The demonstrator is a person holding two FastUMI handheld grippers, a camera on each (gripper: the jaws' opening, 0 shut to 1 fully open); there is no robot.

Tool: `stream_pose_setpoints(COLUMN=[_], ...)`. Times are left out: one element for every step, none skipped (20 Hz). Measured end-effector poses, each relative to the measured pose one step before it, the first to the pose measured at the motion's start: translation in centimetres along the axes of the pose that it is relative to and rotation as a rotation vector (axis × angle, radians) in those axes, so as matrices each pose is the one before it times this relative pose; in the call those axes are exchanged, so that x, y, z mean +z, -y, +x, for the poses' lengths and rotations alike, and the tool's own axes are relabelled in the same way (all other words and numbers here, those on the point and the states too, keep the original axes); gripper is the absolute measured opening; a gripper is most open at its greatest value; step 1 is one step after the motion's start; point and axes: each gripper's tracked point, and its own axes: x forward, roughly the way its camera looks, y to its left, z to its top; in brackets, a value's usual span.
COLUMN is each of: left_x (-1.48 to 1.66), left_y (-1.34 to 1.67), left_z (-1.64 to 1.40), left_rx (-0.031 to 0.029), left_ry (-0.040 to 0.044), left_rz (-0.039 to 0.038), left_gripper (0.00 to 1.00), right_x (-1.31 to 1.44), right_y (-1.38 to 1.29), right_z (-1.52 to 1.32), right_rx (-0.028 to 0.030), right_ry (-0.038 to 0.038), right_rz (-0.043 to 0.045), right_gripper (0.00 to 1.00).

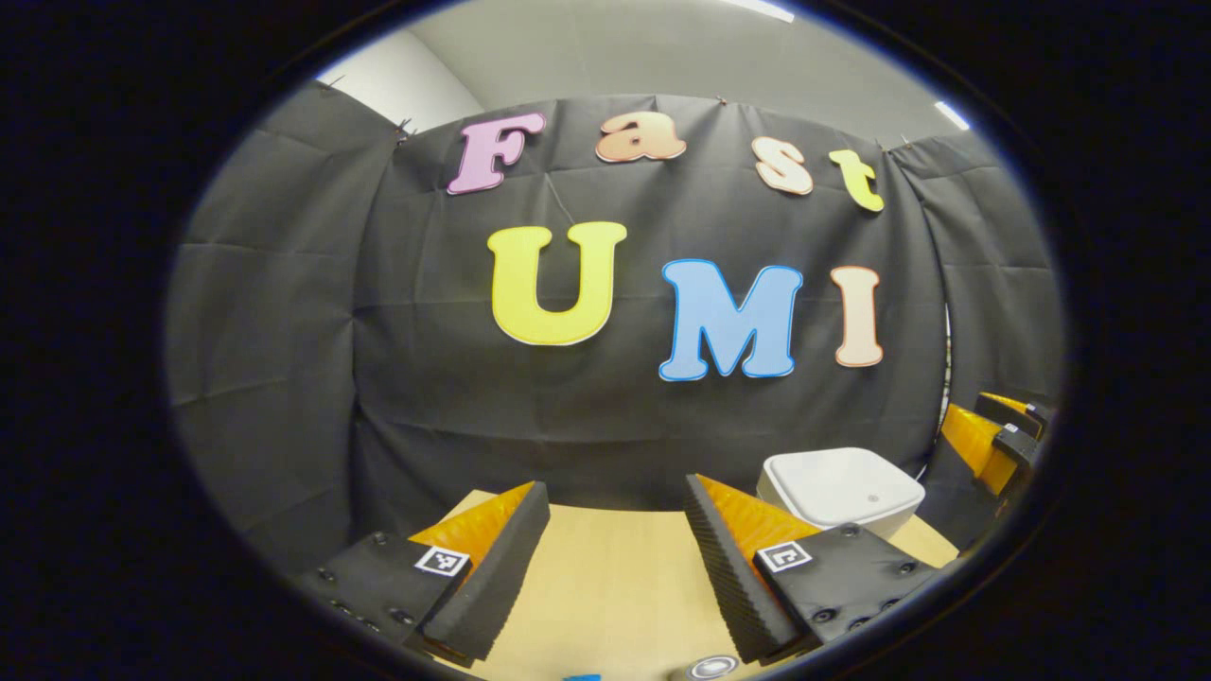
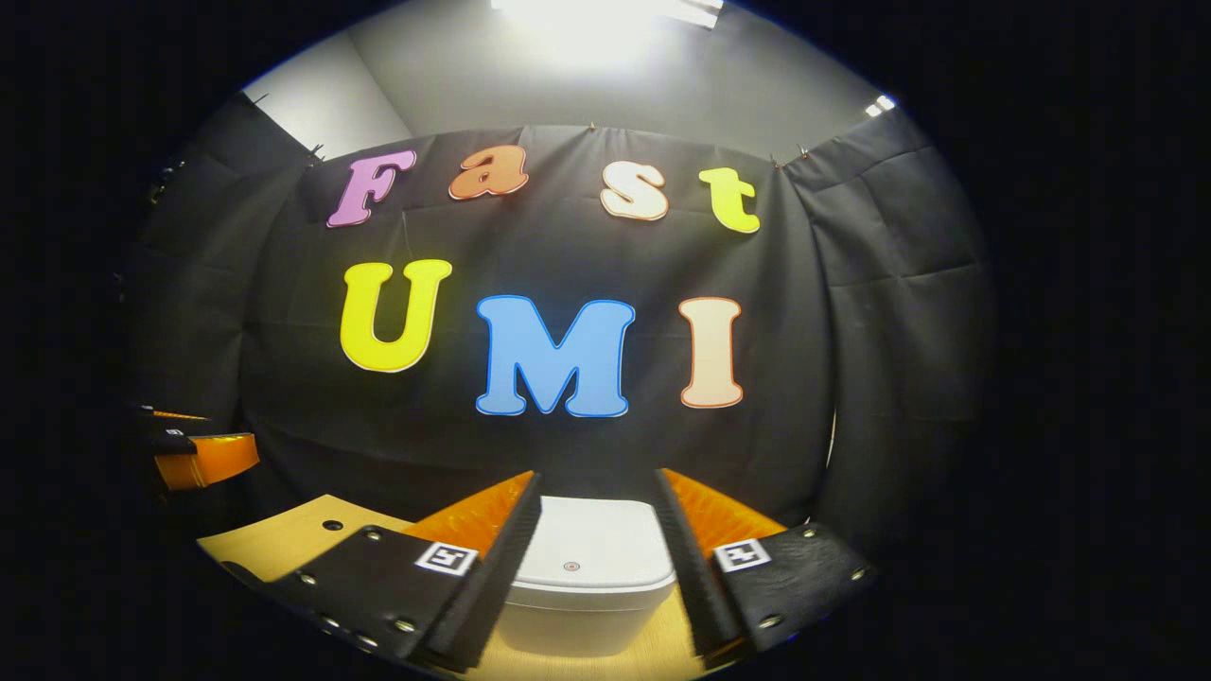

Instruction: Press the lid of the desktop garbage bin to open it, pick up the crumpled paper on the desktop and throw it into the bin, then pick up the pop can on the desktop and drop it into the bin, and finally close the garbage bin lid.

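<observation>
Near the worktop's far edge, our right gripper [image 2: 596,553], jaws spread, frames the closed white plastic bin [image 2: 587,577]; left gripper [image 1: 615,558] also spread. We risk shoving the bin if the press lands off-centre.

Wooden desktop [image 1: 615,567]: light tan surface, lower centre of the left gripper view; its near-left corner appears at lower left of the right gripper view, with one small dark hole [image 2: 332,524]. Black cloth wall [image 1: 284,312]: creased, behind the desktop. Ceiling light [image 2: 605,14]: top centre, glaring.
</observation>
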Motion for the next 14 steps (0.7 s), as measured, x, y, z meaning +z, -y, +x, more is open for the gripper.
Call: stream_pose_setpoints(left_x=[-0.036, -0.129, 0.001, -0.097, -0.015, 0.033, 0.003, -0.014, -0.080, -0.020, -0.110, 0.119, 0.062, -0.094], left_y=[-0.125, -0.105, -0.011, -0.074, 0.051, 0.083, 0.048, 0.079, 0.061, 0.051, 0.052, 0.062, 0.087, -0.046], left_z=[0.137, 0.069, 0.074, 0.136, 0.073, 0.075, 0.120, 0.070, 0.095, 0.014, 0.164, -0.079, 0.054, 0.007], left_rx=[0.00208, 0.00039, -0.00013, -0.00036, -0.00183, -0.00071, -0.00133, -0.00188, -0.00149, -0.00237, -0.00104, -0.00051, -0.00087, 0.00066], left_ry=[-0.00162, -0.00235, -0.00167, -0.00105, -0.00094, -0.00057, 0.00000, -0.00033, -0.00137, -0.00141, -0.00146, -0.00034, -0.00013, 0.00126], left_rz=[-0.00020, -0.00118, -0.00095, -0.00044, 0.00073, 0.00232, 0.00254, 0.00259, 0.00252, 0.00142, 0.00133, 0.00150, 0.00101, 0.00117], left_gripper=[0.95, 0.95, 0.95, 1.00, 1.00, 1.00, 1.00, 1.00, 1.00, 1.00, 1.00, 1.00, 1.00, 1.00], right_x=[-0.175, -0.158, -0.246, -0.130, -0.114, 0.048, -0.173, -0.052, -0.371, -0.202, -0.245, -0.170, -0.222, -0.518], right_y=[-0.124, 0.180, -0.207, 0.126, 0.243, 0.258, 0.161, -0.062, -0.063, -0.107, -0.103, -0.030, 0.264, 0.842], right_z=[-0.091, 0.259, -0.044, 0.250, 0.054, 0.116, 0.186, 0.189, 0.136, 0.139, 0.107, 0.116, 0.305, 0.999], right_rx=[-0.00061, -0.00140, 0.00477, -0.00290, -0.00557, -0.01189, -0.00701, 0.00288, 0.00285, 0.00932, 0.01188, 0.00315, -0.00763, -0.03011], right_ry=[-0.00499, -0.00387, -0.00802, -0.00731, -0.00351, 0.00052, -0.00072, -0.00393, -0.00780, -0.00773, -0.00817, -0.00798, -0.00818, 0.00128], right_rz=[-0.00045, -0.00136, -0.00156, 0.00042, 0.00218, 0.00331, 0.00375, 0.00315, 0.00191, 0.00055, 0.00061, -0.00172, -0.00394, 0.00803], right_gripper=[0.82, 0.63, 0.61, 0.51, 0.44, 0.31, 0.24, 0.16, 0.16, 0.16, 0.16, 0.16, 0.16, 0.08])
